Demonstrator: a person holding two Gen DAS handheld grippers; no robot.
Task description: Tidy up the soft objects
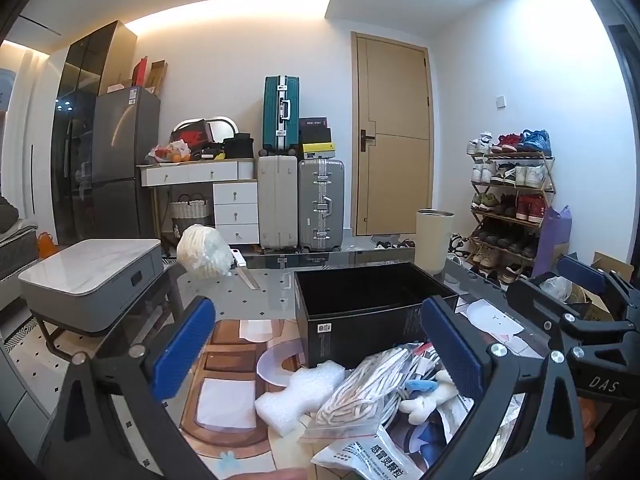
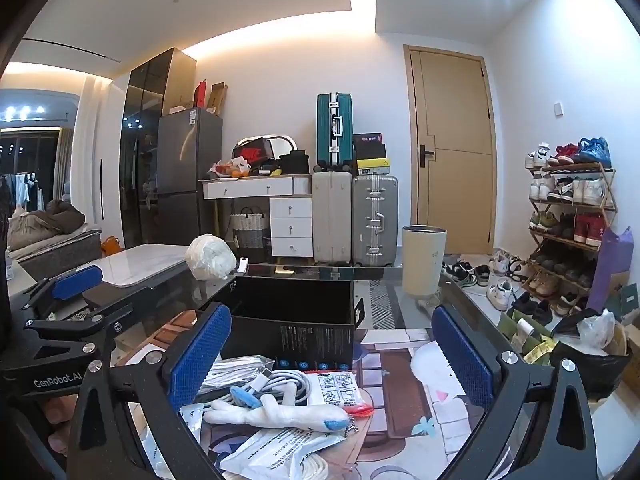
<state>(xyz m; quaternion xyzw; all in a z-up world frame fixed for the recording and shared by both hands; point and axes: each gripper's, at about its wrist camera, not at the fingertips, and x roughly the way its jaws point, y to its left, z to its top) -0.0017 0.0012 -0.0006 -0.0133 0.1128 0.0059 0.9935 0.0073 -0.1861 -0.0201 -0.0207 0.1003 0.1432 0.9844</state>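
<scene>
Worktop: glass-topped worktop [image 1: 248, 296] over a patterned mat.
Box: open black cardboard box [image 1: 360, 312], interior looks empty.
Plush: small white-and-blue plush toy [image 2: 280, 414] lies in front of the box among packets.
Left hand-held gripper [image 1: 316, 344]: jaws wide apart, holding nothing.
Right hand-held gripper [image 2: 332, 352]: jaws wide apart, holding nothing.

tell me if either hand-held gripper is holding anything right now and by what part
Nothing is held. The left hand-held gripper and right hand-held gripper are both open above the pile, with the plush toy lying loose below.
</scene>
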